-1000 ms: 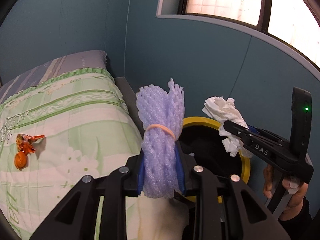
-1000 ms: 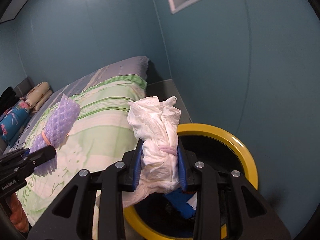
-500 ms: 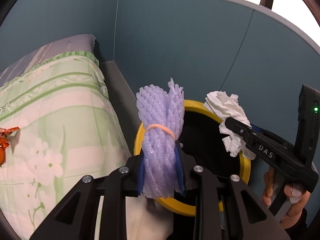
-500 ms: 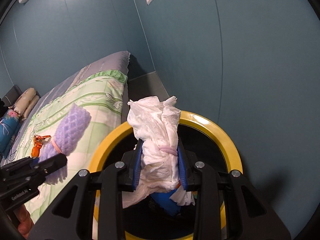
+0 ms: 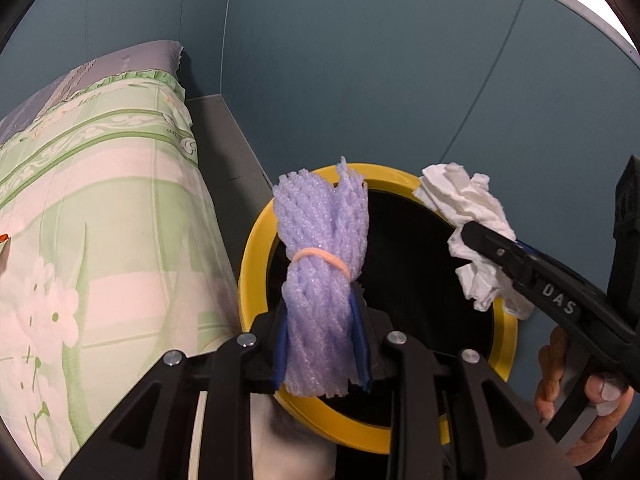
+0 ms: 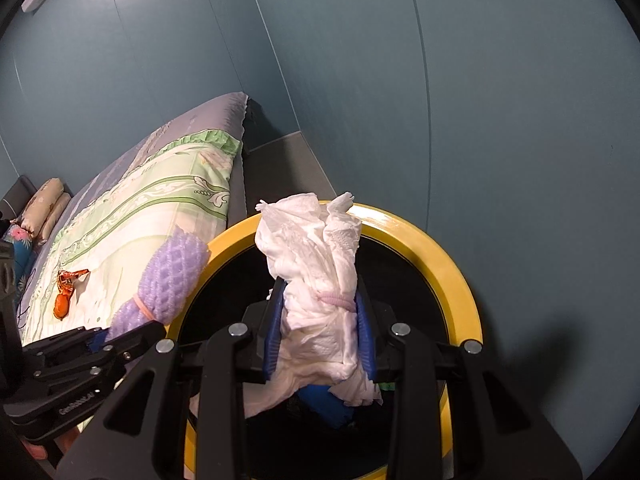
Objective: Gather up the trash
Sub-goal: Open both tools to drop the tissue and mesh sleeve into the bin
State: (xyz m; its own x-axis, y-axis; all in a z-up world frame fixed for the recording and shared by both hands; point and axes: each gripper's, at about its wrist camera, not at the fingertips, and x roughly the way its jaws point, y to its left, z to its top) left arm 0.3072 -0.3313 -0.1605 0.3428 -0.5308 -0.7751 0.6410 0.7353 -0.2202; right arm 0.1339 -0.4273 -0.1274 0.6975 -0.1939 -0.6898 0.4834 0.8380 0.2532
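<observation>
The left hand-held gripper (image 5: 322, 344) clamps a purple foam net bundle (image 5: 320, 276) above the yellow-rimmed trash bin (image 5: 256, 264). Beside it, the right hand-held gripper (image 6: 320, 336) pinches a crumpled white tissue wad (image 6: 316, 280) over the bin's dark opening. An orange wrapper (image 6: 66, 292) lies on the bed (image 6: 132, 224).

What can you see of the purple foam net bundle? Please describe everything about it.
The purple foam net bundle is a pale lilac mesh sleeve of soft foam, folded into a thick roll and tied near its middle by a thin peach rubber band. It stands roughly upright, its frayed ends fanning out at the top. The left gripper is shut on its lower part, a blue pad pressing each side. It hangs over the left edge of the yellow-rimmed bin, beside the bed, and touches nothing else that shows.
</observation>
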